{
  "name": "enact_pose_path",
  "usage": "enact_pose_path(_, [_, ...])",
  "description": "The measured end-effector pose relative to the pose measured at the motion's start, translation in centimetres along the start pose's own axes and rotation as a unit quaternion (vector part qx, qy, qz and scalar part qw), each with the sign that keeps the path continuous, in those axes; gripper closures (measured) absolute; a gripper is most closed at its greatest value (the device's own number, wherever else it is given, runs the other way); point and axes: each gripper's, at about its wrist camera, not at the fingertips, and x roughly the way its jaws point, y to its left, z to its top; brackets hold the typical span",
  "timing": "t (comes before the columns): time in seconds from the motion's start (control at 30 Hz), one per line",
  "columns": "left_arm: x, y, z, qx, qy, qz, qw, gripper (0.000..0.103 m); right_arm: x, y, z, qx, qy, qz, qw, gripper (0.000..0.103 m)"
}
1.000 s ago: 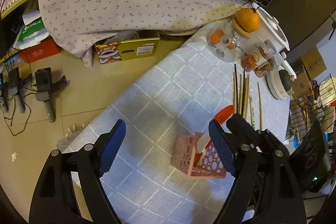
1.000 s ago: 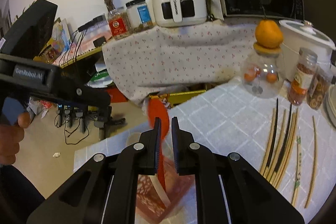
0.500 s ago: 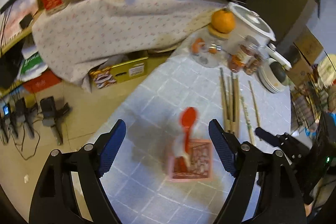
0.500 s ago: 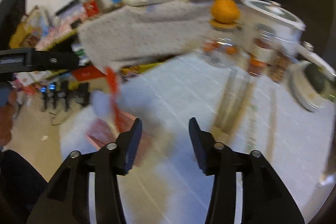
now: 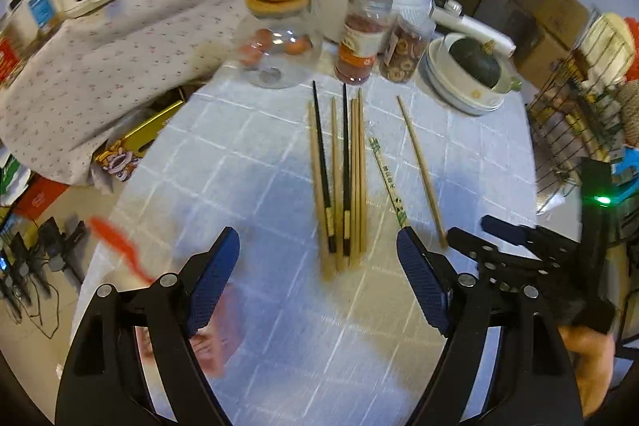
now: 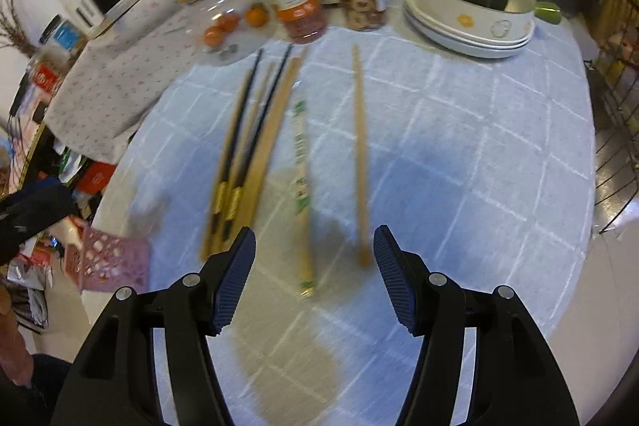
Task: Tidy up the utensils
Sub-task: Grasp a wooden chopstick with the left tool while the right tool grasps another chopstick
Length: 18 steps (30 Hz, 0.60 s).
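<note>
Chopsticks (image 6: 247, 146) lay in a loose bundle on the tabletop (image 6: 459, 166), two strays (image 6: 359, 154) at three o'clock of them, the pink holder (image 6: 110, 258) at eight o'clock. The right gripper (image 6: 313, 274) had just been opening, nothing between its jaws; the left gripper (image 5: 317, 282) hovered apart and empty. Closing on such a packed bundle might have scattered the sticks or rolled one off.

Chopsticks (image 5: 339, 178) on table (image 5: 259, 154) — jars (image 5: 361, 38) behind

Pink perforated holder (image 6: 110, 258), blue-grey checked tablecloth (image 6: 459, 154), two black chopsticks (image 5: 321, 162).
</note>
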Motion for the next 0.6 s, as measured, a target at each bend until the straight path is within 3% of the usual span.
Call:
enact_pose_path(0.17, [5.2, -1.0, 2.7, -0.014, 0.030, 0.018, 0.9993, 0.036, 0.5, -2.7, 0.5, 0.016, 0.000, -0.003, 1.000, 0.042])
enact_pose_path(0.33, [10.3, 0.6, 4.4, -0.056, 0.068, 0.036, 0.9955, 0.053, 1.7, -3.7, 1.4, 0.011, 0.008, -0.006, 1.000, 0.042])
enact_pose_path(0.6, [13.5, 1.9, 5.7, -0.076, 0.083, 0.040, 0.9929, 0.072, 3.0, -3.8, 3.3, 0.003, 0.016, -0.009, 1.000, 0.044])
